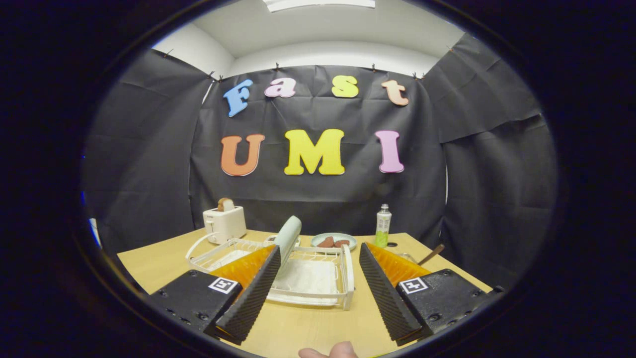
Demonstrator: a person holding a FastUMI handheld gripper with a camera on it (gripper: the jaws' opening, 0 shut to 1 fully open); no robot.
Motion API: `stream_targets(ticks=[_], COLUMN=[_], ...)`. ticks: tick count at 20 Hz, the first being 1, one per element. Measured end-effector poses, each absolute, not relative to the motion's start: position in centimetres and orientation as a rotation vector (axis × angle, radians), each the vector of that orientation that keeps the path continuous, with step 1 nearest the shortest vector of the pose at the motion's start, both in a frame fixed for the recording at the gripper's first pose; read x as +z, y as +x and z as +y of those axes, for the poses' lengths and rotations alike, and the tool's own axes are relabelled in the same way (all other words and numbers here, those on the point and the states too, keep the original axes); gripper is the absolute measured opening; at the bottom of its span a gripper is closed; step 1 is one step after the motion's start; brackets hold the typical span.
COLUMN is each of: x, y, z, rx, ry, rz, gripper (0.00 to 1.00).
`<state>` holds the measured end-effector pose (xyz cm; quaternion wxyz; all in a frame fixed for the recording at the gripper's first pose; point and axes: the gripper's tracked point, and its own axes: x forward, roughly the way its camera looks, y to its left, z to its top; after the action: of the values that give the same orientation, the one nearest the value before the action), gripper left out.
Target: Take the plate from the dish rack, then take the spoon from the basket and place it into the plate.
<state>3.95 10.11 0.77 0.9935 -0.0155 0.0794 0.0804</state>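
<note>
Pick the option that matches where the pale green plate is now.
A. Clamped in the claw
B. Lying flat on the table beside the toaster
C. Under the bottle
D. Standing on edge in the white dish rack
D: the plate stands upright on its edge in the dish rack, just beyond the open claw, whose fingers touch nothing.

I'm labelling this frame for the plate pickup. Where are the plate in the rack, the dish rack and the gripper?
plate [289, 237]: gripper view, its upright rim.
dish rack [348, 271]: gripper view, its near right wall.
gripper [318, 283]: gripper view, midway between its open fingertips.
</note>
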Motion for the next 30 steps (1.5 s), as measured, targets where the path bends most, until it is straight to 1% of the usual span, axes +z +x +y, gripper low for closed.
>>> stream_targets(ticks=[5, 9, 13, 18, 20, 22, 26, 29, 30], x=[3.6, 3.0, 1.5, -1.5, -3.3, -5.2, -7.8, -8.1, -8.3], y=[10.5, 15.9, 19.8, 22.9, 23.7, 24.0, 23.7, 23.7, 23.6], z=[13.3, 15.0, 16.2, 17.4, 17.6, 18.2, 19.3, 18.9, 18.8], rx=[0.223, 0.243, 0.260, 0.228, 0.195, 0.183, 0.159, 0.088, 0.071], ry=[-0.037, -0.077, -0.019, 0.003, -0.010, -0.006, 0.027, 0.037, 0.030], rz=[0.289, 0.442, 0.610, 0.764, 0.840, 0.913, 1.022, 1.052, 1.054], gripper=[1.00, 1.00, 1.00, 1.00, 0.99, 0.96, 0.76, 0.45, 0.44])
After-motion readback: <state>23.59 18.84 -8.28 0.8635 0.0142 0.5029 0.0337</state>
